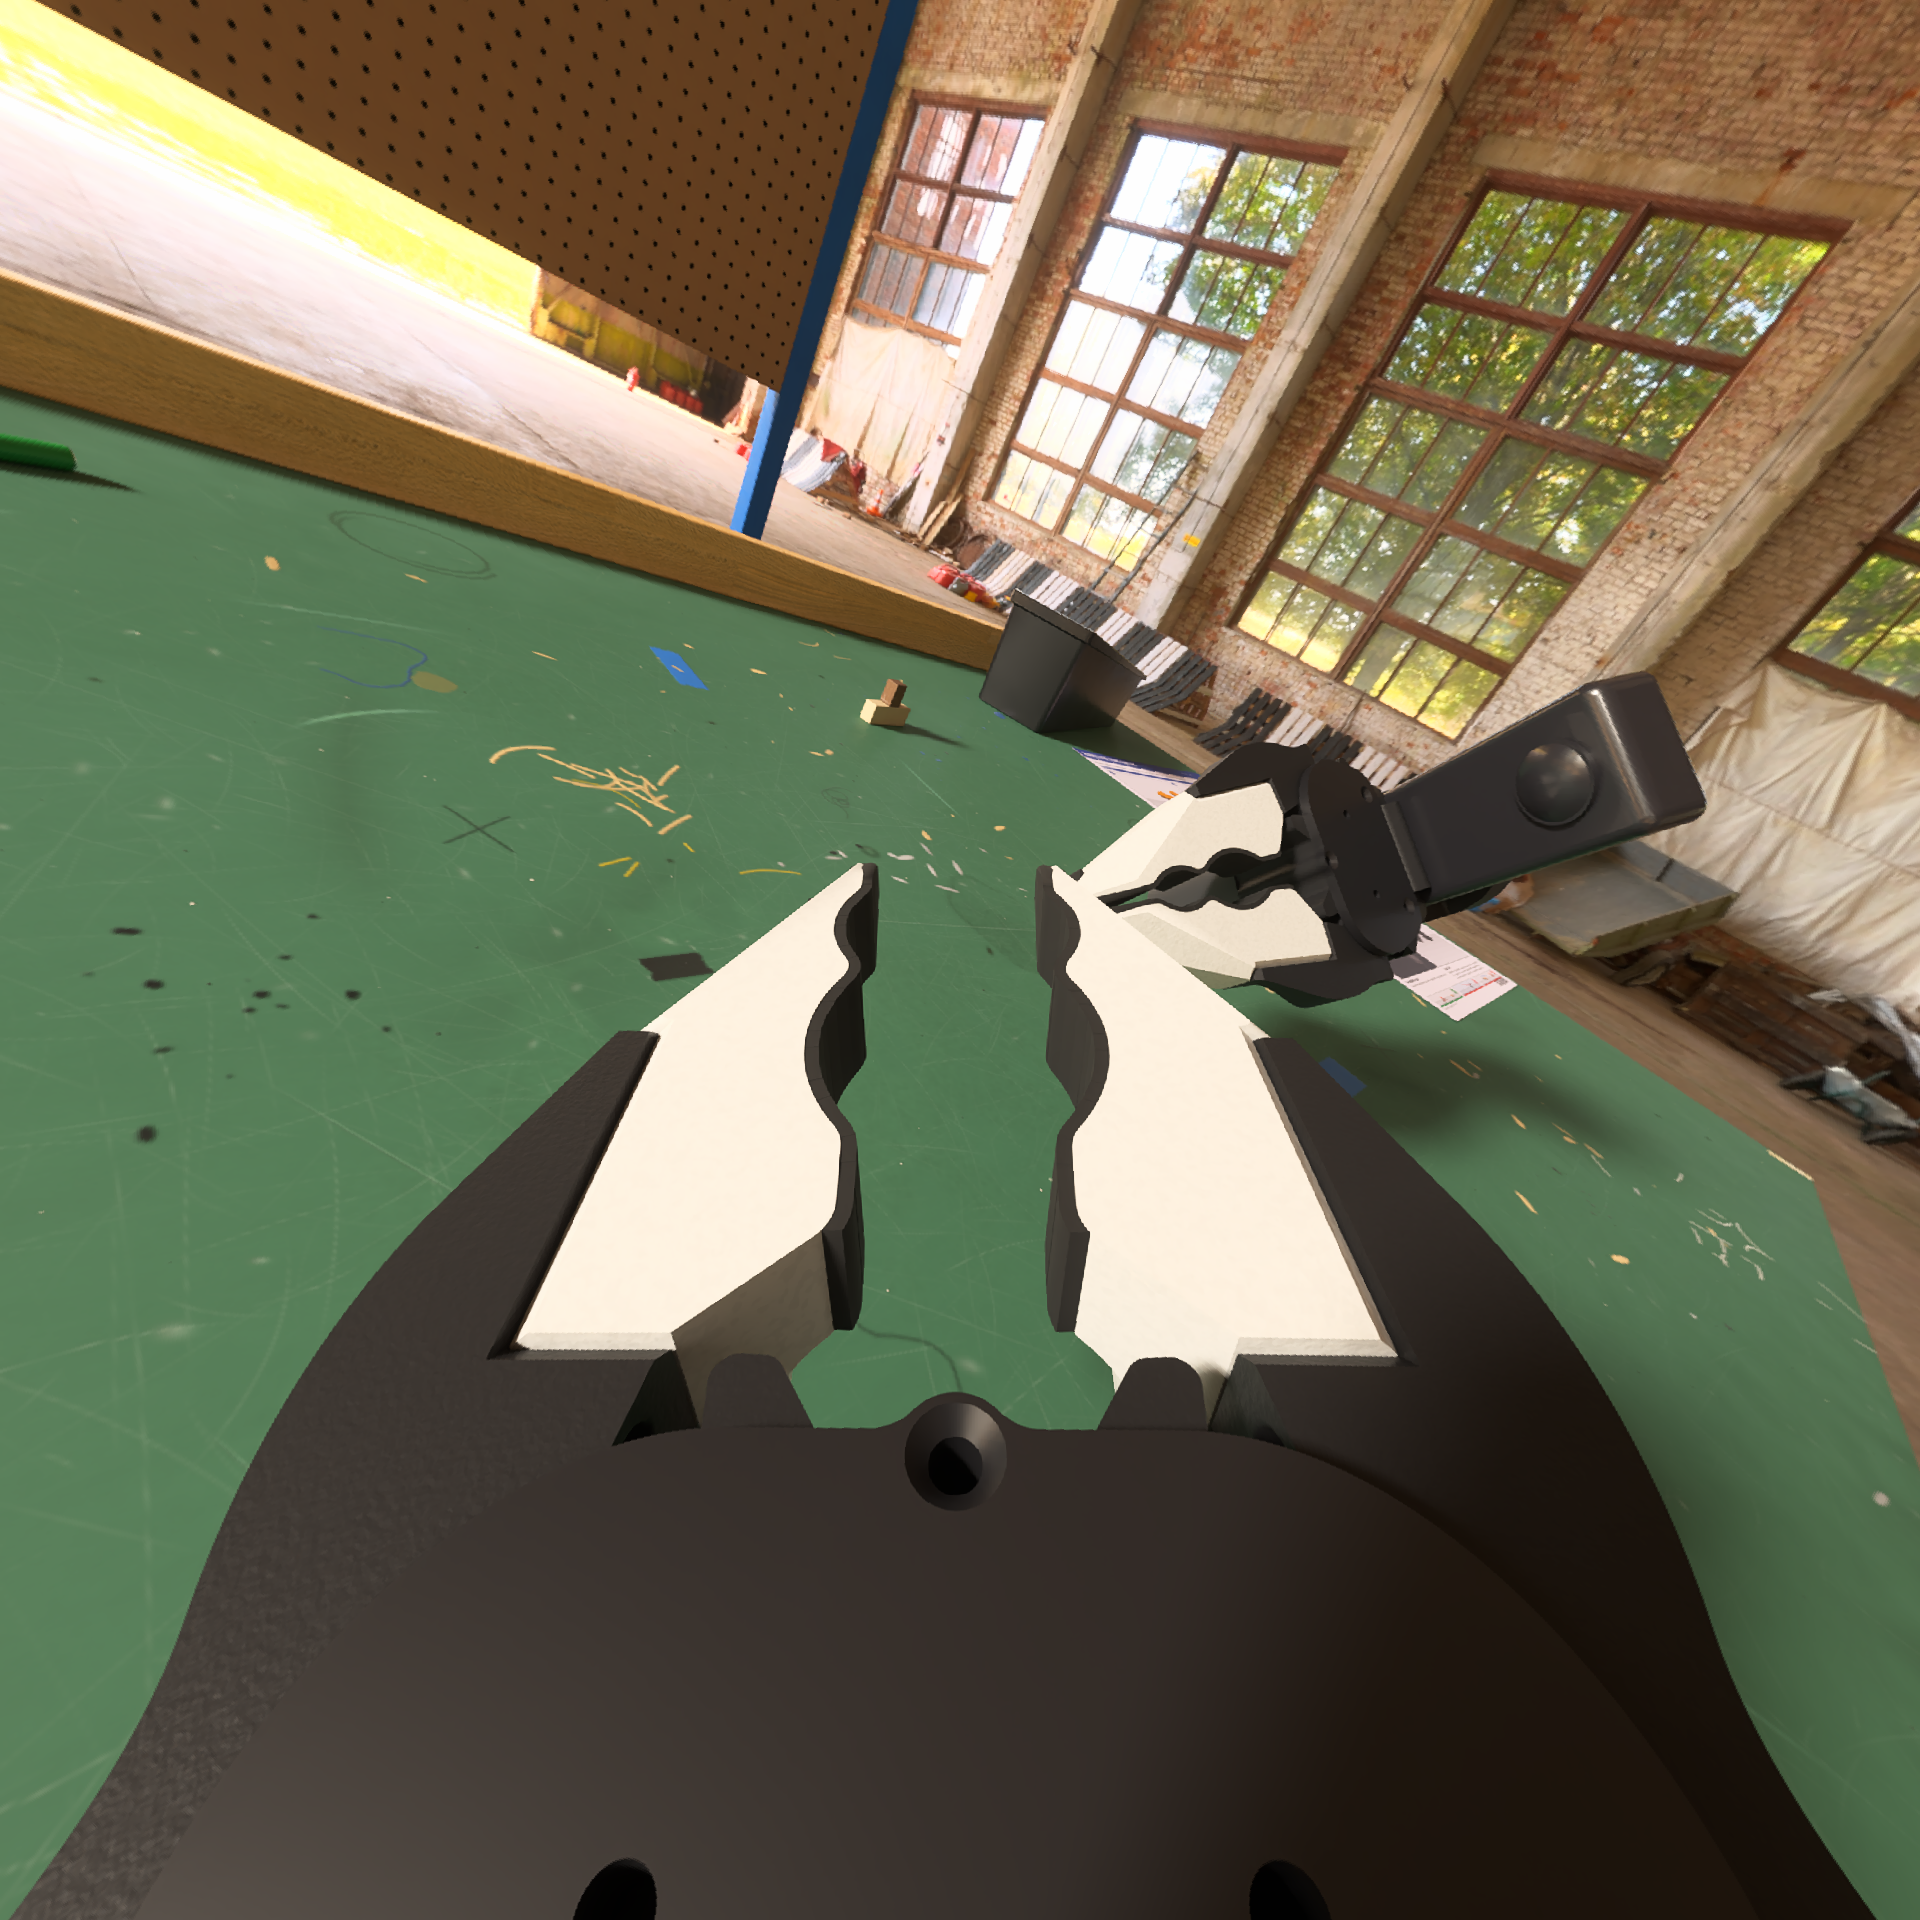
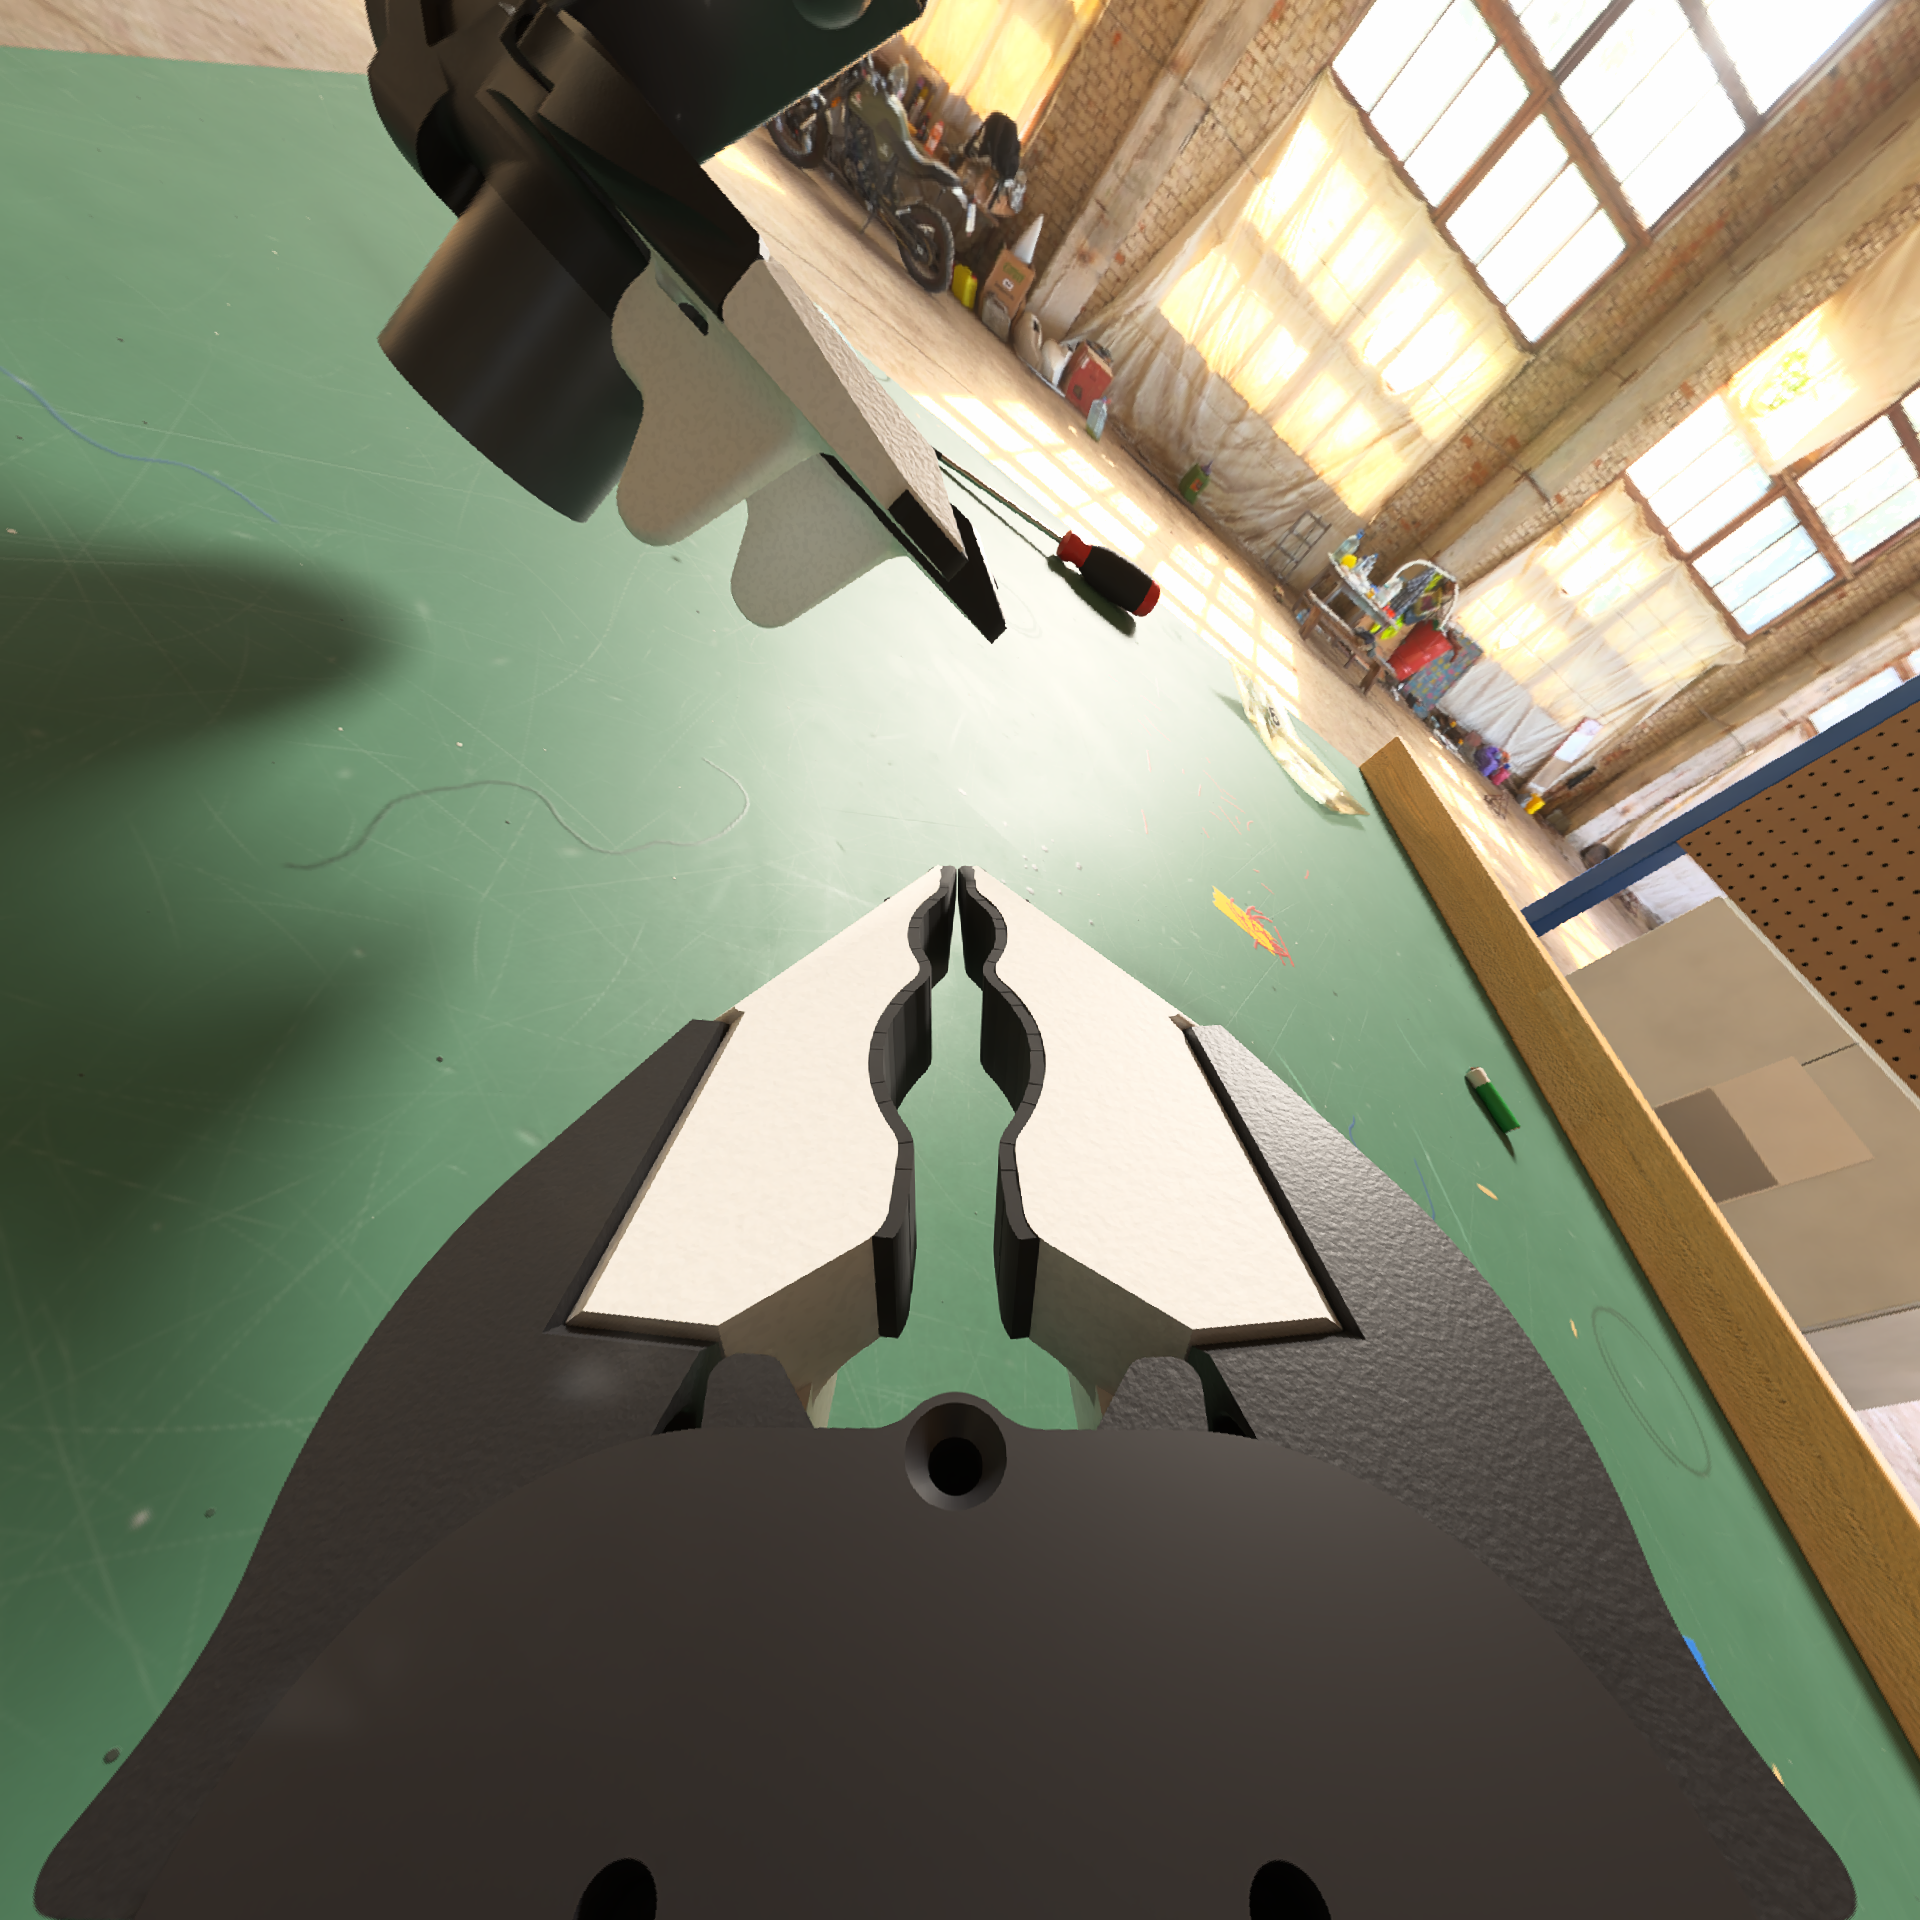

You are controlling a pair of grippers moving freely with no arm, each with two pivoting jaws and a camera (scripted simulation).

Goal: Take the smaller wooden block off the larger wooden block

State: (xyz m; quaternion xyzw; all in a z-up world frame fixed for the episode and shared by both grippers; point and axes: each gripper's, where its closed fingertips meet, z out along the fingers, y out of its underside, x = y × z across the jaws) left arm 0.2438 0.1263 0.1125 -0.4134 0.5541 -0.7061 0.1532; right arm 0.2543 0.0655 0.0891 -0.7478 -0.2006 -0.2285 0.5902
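Green mat (image 1: 312, 1039) is lying open; smaller wooden block (image 1: 895, 692) is sitting tiny, indistinct on larger wooden block (image 1: 884, 712) near the far wooden edge, left gripper (image 1: 956, 883) spread, right gripper (image 2: 956, 878) pressed together

small dark wood block (image 1: 896, 691) upright atop larger pale wood block (image 1: 883, 713), far off on green mat

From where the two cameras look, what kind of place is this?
Most likely a workshop bench inside an old brick industrial hall. A scuffed green mat covers the bench, a brown pegboard stands behind it, a red-handled screwdriver lies on the mat, and tall multi-pane windows line the brick wall.
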